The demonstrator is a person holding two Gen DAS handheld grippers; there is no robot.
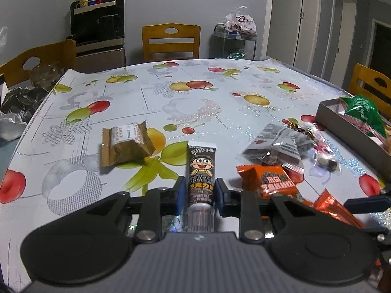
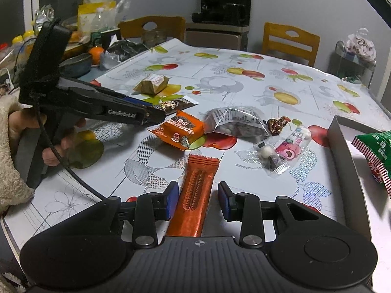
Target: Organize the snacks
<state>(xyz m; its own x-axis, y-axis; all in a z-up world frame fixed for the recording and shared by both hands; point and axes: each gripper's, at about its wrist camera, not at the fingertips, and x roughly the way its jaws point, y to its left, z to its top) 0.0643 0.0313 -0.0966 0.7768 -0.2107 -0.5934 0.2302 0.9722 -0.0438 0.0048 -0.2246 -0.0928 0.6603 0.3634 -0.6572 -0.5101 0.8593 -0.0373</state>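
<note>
The brown cartoon-printed tube [image 1: 201, 173] sat at lower centre of the left wrist view, cap toward the camera, flat on the fruit-patterned tablecloth [image 1: 195, 92]. The left gripper [image 1: 198, 193] had its blue pads pressed against both sides of the tube, so the jaws were closed on it.

In the right wrist view the right gripper [image 2: 198, 200] stood partly open over a long orange stick pack [image 2: 195, 193]. The pack lay between the pads with a gap visible on the right side; whether the left pad touched it I could not tell, and I judged nothing was gripped there.

Right of the tube lay a square orange packet [image 1: 268, 182], behind it a clear bag of dark pieces [image 1: 276, 146], and a brown-wrapped cake [image 1: 127, 144] sat to the left. A grey box [image 1: 342, 119] at the right edge already held a green packet [image 1: 364, 112].

The main risk: the tube was held low near its cap, so on lifting it could pivot or slip from the pads. Swinging right toward the box, it could also sweep the orange packet or collide with the other gripper, which showed close by at the frame's right edge.
</note>
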